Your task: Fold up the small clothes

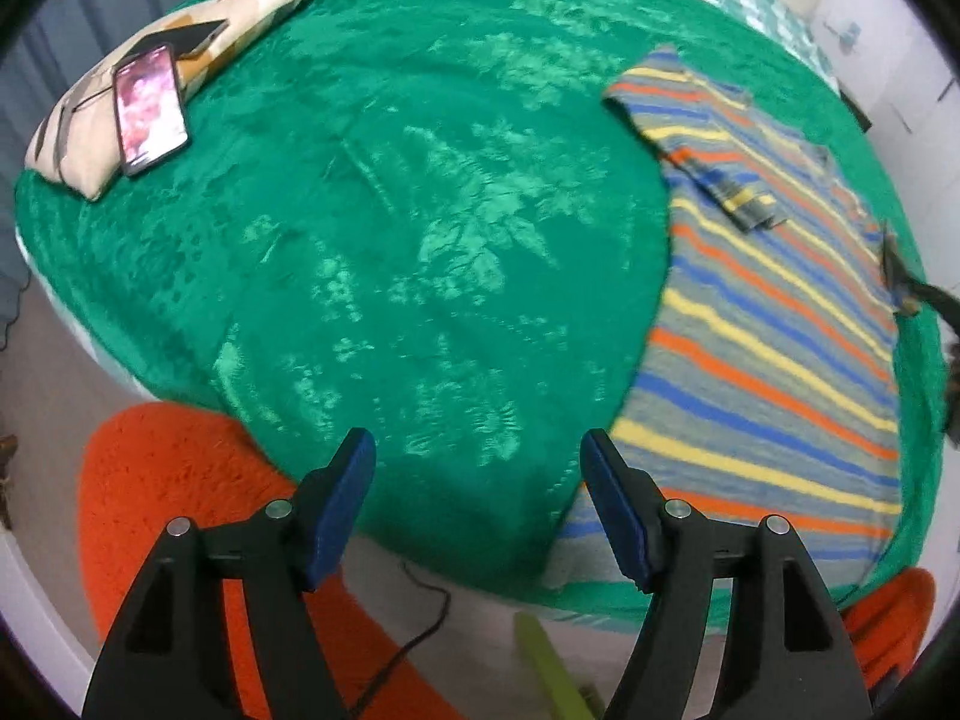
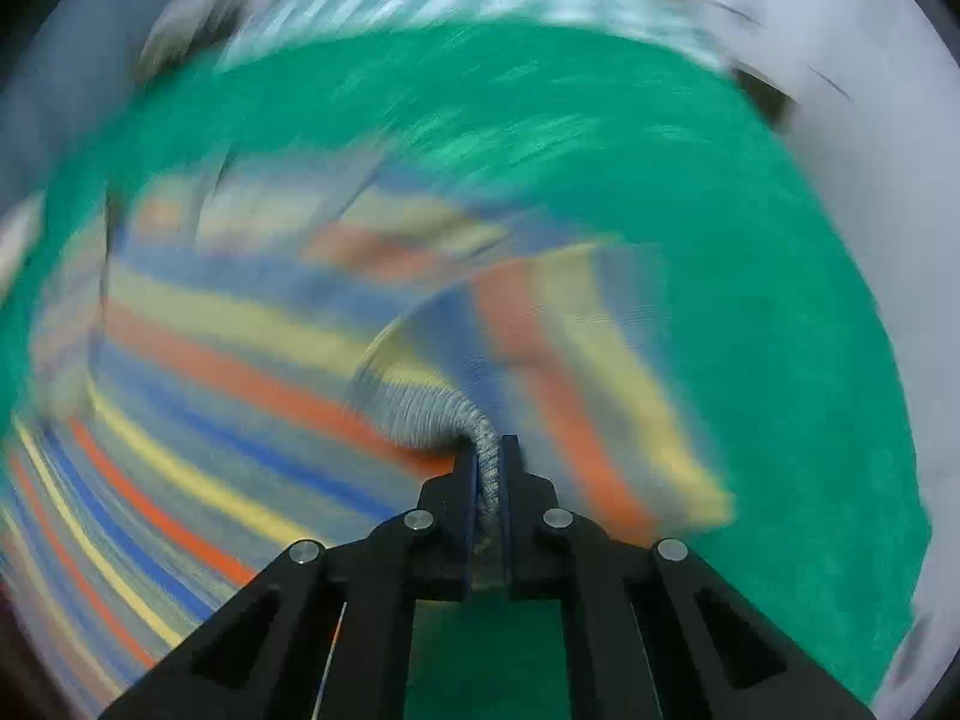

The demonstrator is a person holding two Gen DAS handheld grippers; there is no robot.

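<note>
The right hand-held gripper (image 2: 487,456) is clamped on a bunched fold of the striped T-shirt (image 1: 774,324), at the shirt's side away from the left one. The shirt lies flat on the green bedspread (image 1: 384,228), long axis running from the bed's near edge. The left hand-held gripper (image 1: 477,468) hovers with jaws apart beside the hem, empty, just off the near edge.

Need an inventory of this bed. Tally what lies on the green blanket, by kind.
Striped shirt: 1
Pillow: 1
Phones on the pillow: 2, one lit, one dark
Total: 4
</note>
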